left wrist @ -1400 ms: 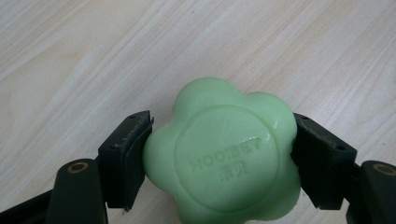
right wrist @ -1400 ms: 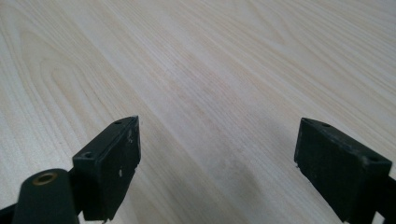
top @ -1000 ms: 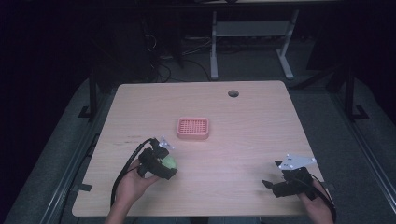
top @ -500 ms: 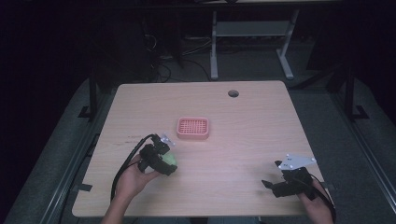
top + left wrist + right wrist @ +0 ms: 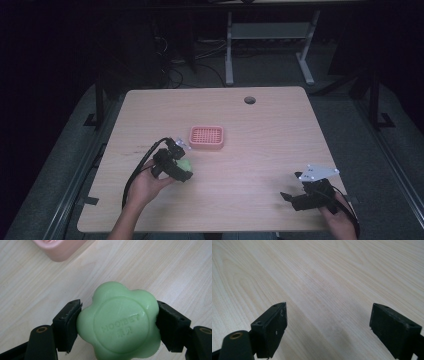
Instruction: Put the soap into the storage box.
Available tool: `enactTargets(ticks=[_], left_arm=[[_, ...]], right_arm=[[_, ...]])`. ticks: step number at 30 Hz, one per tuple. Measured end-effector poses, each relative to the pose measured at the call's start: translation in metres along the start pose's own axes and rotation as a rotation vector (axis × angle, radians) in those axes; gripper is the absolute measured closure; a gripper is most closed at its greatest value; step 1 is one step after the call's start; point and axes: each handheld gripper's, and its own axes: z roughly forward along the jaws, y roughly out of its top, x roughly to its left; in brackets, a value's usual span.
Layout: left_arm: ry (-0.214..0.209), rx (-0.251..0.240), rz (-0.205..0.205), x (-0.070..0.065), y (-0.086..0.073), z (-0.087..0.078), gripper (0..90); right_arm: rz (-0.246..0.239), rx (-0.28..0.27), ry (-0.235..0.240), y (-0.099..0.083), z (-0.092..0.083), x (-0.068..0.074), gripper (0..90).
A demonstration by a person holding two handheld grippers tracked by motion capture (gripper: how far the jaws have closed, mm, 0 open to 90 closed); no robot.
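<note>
In the high view, the person's left forearm comes in from the near edge and angles toward the far right, the hand wrapped under the left gripper (image 5: 175,162) over the near-left part of the wooden table (image 5: 270,130). A green soap (image 5: 184,164) shows as a small bright patch at the gripper's tip, just near and left of the pink soap dish (image 5: 206,138), which sits a little left of the table's middle. A black cable loops from this gripper back along the left of the wrist. At the near right, the right hand holds the right gripper (image 5: 287,196) low over the table close to its near edge, its jaws pointing left and its grey three-cornered plate on top. The two grippers are well apart.

In the left gripper view, both black jaws press against opposite sides of the flower-shaped green soap (image 5: 118,321), which fills the gap between them; raised lettering shows on its round face. A corner of the pink soap dish (image 5: 60,248) lies at the far left, apart from the soap, with wood grain beneath.

In the right gripper view, the right gripper (image 5: 328,327) has its jaws spread wide with nothing between them, tilted down over bare pale wood.
</note>
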Motion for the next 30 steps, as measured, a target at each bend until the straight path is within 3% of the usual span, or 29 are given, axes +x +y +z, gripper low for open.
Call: enactTargets(ticks=[12, 18, 30], left_arm=[[-0.029, 0.018, 0.015, 0.006, 0.014, 0.004, 26.9], [-0.053, 0.027, 0.004, 0.012, 0.021, 0.010, 26.9], [-0.061, 0.045, 0.021, 0.018, 0.038, 0.014, 26.9]], right_arm=[[-0.004, -0.004, 0.002, 0.000, 0.000, 0.001, 14.0], [-0.013, 0.000, 0.004, 0.001, 0.001, 0.004, 14.0], [-0.011, -0.006, 0.009, 0.002, 0.001, 0.005, 13.9]])
